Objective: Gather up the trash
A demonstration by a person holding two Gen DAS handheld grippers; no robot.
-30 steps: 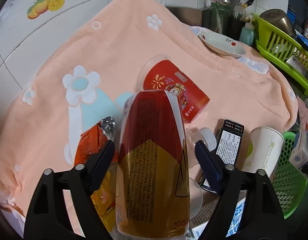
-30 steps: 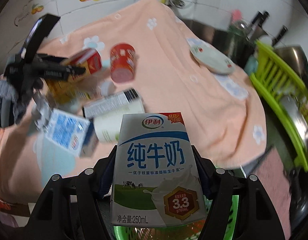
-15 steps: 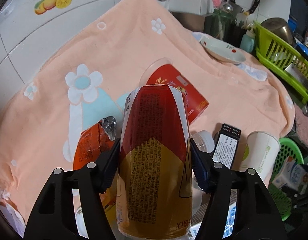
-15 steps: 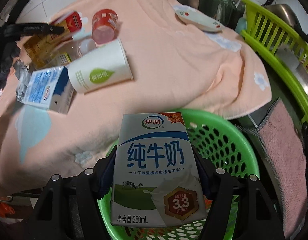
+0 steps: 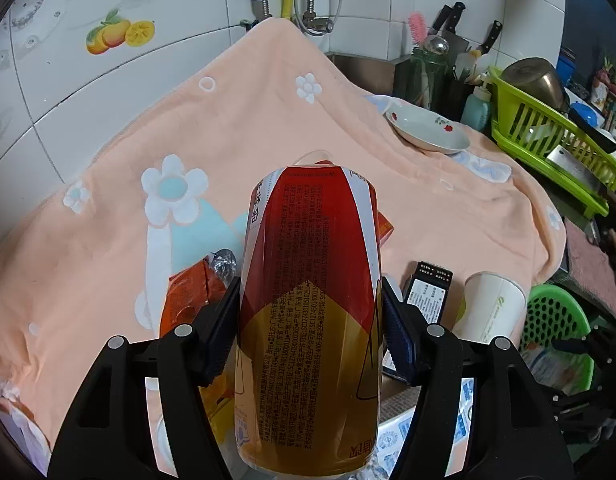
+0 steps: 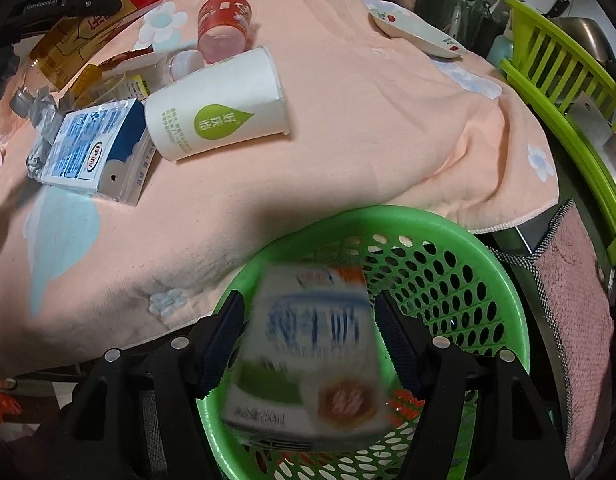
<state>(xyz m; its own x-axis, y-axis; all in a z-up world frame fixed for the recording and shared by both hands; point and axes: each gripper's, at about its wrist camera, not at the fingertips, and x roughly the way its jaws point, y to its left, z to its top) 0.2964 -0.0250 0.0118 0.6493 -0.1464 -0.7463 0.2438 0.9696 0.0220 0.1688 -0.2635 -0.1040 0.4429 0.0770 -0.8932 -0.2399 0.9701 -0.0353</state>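
My left gripper (image 5: pixel 310 292) is shut on a red and gold drink carton (image 5: pixel 312 320), held a little above the peach towel (image 5: pixel 107 240). My right gripper (image 6: pixel 308 300) hangs over the green basket (image 6: pixel 448 232). A white milk carton (image 6: pixel 308 352) sits blurred and tilted between its fingers, whose pads stand slightly off its sides. On the towel lie a white paper cup (image 6: pixel 219 108), a blue and white carton (image 6: pixel 95 152), a red cup (image 6: pixel 223 20) and an orange wrapper (image 5: pixel 187 292).
A white dish (image 5: pixel 428 132) rests at the towel's far right. Beyond it stands a lime dish rack (image 5: pixel 548 136) with a metal bowl and knives. A pink cloth (image 6: pixel 580 300) lies right of the basket. A tiled wall borders the left side.
The left jaws closed onto the red and gold carton and lifted it. The right gripper sank over the basket, and the milk carton, sharp before, now blurs and tilts between the fingers.
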